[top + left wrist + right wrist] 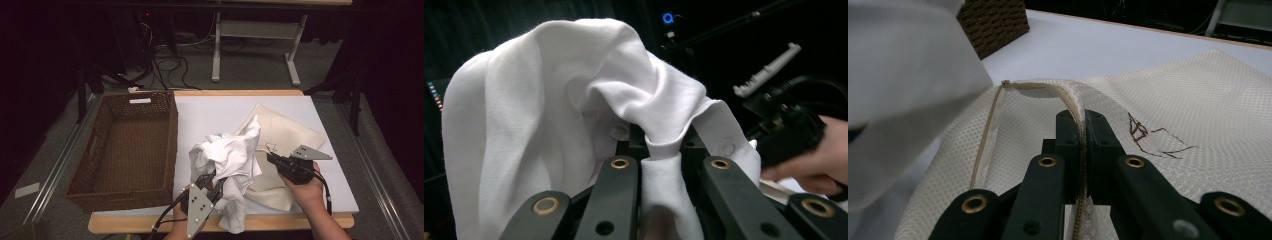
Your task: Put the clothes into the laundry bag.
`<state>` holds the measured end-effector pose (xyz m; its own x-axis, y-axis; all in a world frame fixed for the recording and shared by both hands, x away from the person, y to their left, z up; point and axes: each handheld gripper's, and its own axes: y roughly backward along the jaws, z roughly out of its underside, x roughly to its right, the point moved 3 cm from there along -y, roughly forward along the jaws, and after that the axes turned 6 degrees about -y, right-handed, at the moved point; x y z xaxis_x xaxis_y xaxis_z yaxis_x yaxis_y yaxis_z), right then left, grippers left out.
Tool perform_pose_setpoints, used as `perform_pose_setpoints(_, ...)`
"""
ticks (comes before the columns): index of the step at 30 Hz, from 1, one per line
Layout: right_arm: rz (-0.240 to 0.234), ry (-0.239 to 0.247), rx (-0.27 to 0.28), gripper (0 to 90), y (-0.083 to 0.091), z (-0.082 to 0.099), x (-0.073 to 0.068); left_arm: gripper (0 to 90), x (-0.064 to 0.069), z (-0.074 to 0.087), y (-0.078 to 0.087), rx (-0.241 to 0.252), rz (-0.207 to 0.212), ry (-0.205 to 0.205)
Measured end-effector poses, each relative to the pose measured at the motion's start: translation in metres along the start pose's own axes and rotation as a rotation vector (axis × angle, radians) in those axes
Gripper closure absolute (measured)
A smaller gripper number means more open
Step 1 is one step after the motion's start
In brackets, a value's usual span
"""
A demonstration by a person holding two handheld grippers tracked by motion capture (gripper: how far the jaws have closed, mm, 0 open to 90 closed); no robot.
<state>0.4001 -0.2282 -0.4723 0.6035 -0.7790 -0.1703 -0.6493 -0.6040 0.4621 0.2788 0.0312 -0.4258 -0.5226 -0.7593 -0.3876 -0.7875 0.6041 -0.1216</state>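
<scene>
On your table (210,112), the basket (125,150) sits at the left and the mesh bag (290,135) lies flat at the right. Between them, the shirt (227,155) hangs bunched above the table, overlapping the bag's left edge. Your left hand-held gripper (210,186) is under the shirt at the near edge; your right hand-held gripper (272,159) is at the bag's near left edge.
</scene>
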Motion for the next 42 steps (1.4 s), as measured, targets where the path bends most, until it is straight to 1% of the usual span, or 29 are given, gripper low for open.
perform_pose_setpoints(1, 0.001, -0.001, 0.002, 87.1, 0.0, -0.001, 0.0, 82.5, 0.003, 0.001, -0.001, 0.0, 0.01, -0.006)
perform_pose_setpoints(4, 0.0, -0.004, 0.004, 87.1, 0.001, -0.002, 0.002, 82.4, 0.016, 0.005, -0.004, -0.01, 0.069, -0.03)
perform_pose_setpoints(5, 0.003, -0.011, 0.005, 87.2, 0.002, -0.002, 0.002, 82.4, 0.019, 0.006, -0.005, -0.013, 0.083, -0.036)
perform_pose_setpoints(7, 0.004, -0.009, 0.014, 87.1, 0.003, -0.004, 0.004, 82.4, 0.024, 0.008, -0.006, -0.021, 0.1, -0.037)
perform_pose_setpoints(11, 0.011, -0.02, 0.04, 87.1, 0.009, -0.008, 0.006, 82.3, 0.03, 0.016, -0.01, -0.052, 0.13, -0.024)
perform_pose_setpoints(13, 0.009, -0.024, 0.049, 87.1, 0.012, -0.01, 0.007, 82.3, 0.031, 0.02, -0.013, -0.068, 0.152, 0.006)
perform_pose_setpoints(15, 0.012, -0.03, 0.06, 87.1, 0.014, -0.012, 0.009, 82.2, 0.033, 0.025, -0.016, -0.093, 0.17, 0.021)
perform_pose_setpoints(18, 0.01, -0.038, 0.065, 87.1, 0.015, -0.013, 0.009, 82.1, 0.036, 0.033, -0.022, -0.133, 0.191, 0.027)
perform_pose_setpoints(20, 0.009, -0.035, 0.068, 87.1, 0.015, -0.014, 0.009, 82.1, 0.038, 0.037, -0.025, -0.156, 0.196, 0.028)
perform_pose_setpoints(23, 0.005, -0.031, 0.073, 87.1, 0.016, -0.015, 0.008, 82.1, 0.039, 0.041, -0.029, -0.183, 0.201, 0.041)
perform_pose_setpoints(27, 0.002, -0.028, 0.079, 87.1, 0.017, -0.016, 0.006, 82.0, 0.042, 0.046, -0.037, -0.217, 0.196, 0.055)
perform_pose_setpoints(29, 0.003, -0.03, 0.079, 87.1, 0.017, -0.016, 0.005, 82.0, 0.042, 0.05, -0.042, -0.236, 0.191, 0.067)
perform_pose_setpoints(31, 0.002, -0.023, 0.08, 87.1, 0.018, -0.016, 0.004, 82.0, 0.042, 0.052, -0.047, -0.252, 0.183, 0.081)
perform_pose_setpoints(35, -0.001, -0.028, 0.084, 87.1, 0.019, -0.015, 0.003, 81.9, 0.045, 0.059, -0.06, -0.293, 0.17, 0.113)
perform_pose_setpoints(37, -0.004, -0.029, 0.083, 87.1, 0.019, -0.014, 0.002, 81.9, 0.047, 0.062, -0.067, -0.309, 0.165, 0.115)
perform_pose_setpoints(42, -0.003, -0.031, 0.08, 87.1, 0.02, -0.012, 0.001, 81.4, 0.051, 0.067, -0.083, -0.332, 0.176, 0.134)
